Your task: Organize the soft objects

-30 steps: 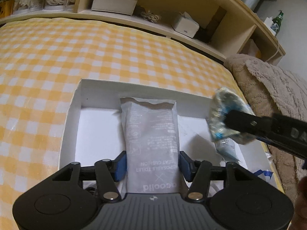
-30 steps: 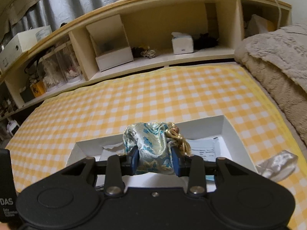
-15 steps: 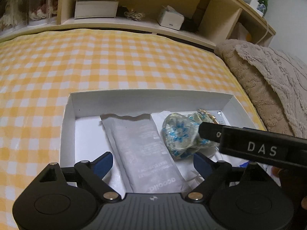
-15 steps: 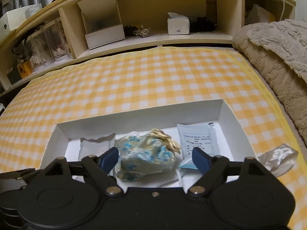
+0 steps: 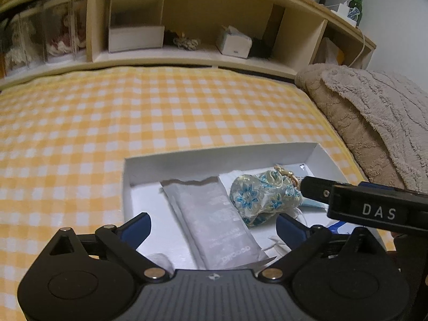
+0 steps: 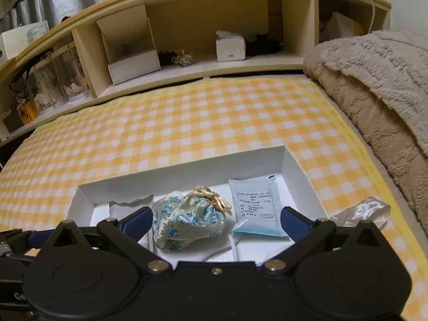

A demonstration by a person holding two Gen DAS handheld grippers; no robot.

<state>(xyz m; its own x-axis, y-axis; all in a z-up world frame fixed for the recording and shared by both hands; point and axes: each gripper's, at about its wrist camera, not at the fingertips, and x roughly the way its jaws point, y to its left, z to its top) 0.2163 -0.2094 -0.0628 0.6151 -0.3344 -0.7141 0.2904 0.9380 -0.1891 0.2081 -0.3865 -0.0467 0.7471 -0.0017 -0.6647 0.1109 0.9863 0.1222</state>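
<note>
Nearest, left gripper (image 5: pixel 212 228): jaws just spread wide, gripping nothing, blue pads clear on either side of the grey sachet (image 5: pixel 214 224). Right gripper (image 6: pixel 214 220): jaws likewise just opened wide, holding nothing, floral drawstring pouch (image 6: pixel 187 220) lying loose between the pads, untouched.

Just beyond, shallow white box (image 6: pixel 187 171) on the checked sheet. Inside it, left to right: grey sachet lying flat with its torn end towards the far wall; pouch beside it, gold cord knot (image 6: pixel 212 198) up at its far right; clear packet with blue contents and a printed label (image 6: pixel 255 210) on the right. White cords trailing on the box floor near the pouch.

Outside the box, near right: crumpled clear bag (image 6: pixel 363 211).

Further out, yellow checked sheet (image 6: pixel 187 123); beige fleece blanket (image 6: pixel 374 80) heaped at far right.

Farthest, wooden shelf headboard (image 6: pixel 187 13) with a tissue box (image 6: pixel 230 45).
</note>
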